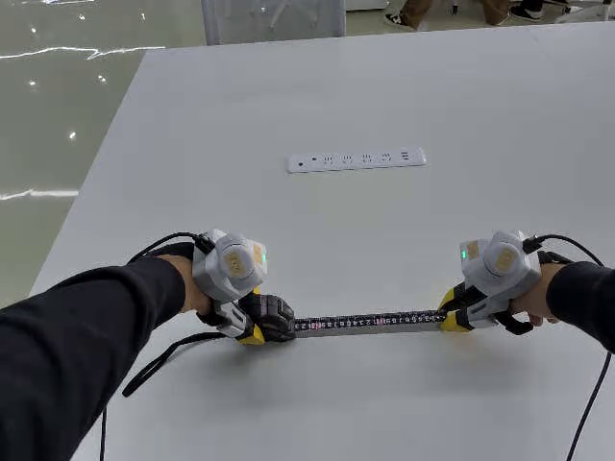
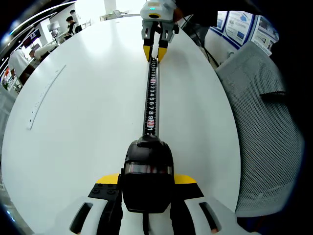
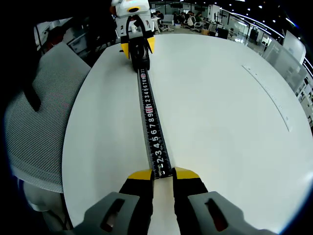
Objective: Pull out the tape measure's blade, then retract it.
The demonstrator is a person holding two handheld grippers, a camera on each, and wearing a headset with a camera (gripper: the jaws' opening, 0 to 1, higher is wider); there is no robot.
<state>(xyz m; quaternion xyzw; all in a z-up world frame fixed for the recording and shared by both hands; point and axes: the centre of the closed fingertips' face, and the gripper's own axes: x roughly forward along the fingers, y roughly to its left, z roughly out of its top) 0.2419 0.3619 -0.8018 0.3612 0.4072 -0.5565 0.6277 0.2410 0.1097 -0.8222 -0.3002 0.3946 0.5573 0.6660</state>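
Left hand-held gripper (image 1: 254, 331), lower left, clamps the tape measure case (image 1: 275, 316) as anchor while right hand-held gripper (image 1: 452, 314) pinches the blade (image 1: 370, 324) tip, stretching it.

Your head view looks steeply down on the plain white counter (image 1: 384, 86) from close above. Both gripper views sit low, facing each other along the black numbered tape blade (image 2: 151, 98), shared by all three.

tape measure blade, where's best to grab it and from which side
Its free tip, approached end-on, opposite the case. The blade is a thin flat strip, numbers up, so its end likely gives the best purchase; the right hand-held gripper is shut there, jaws flanking its edges.
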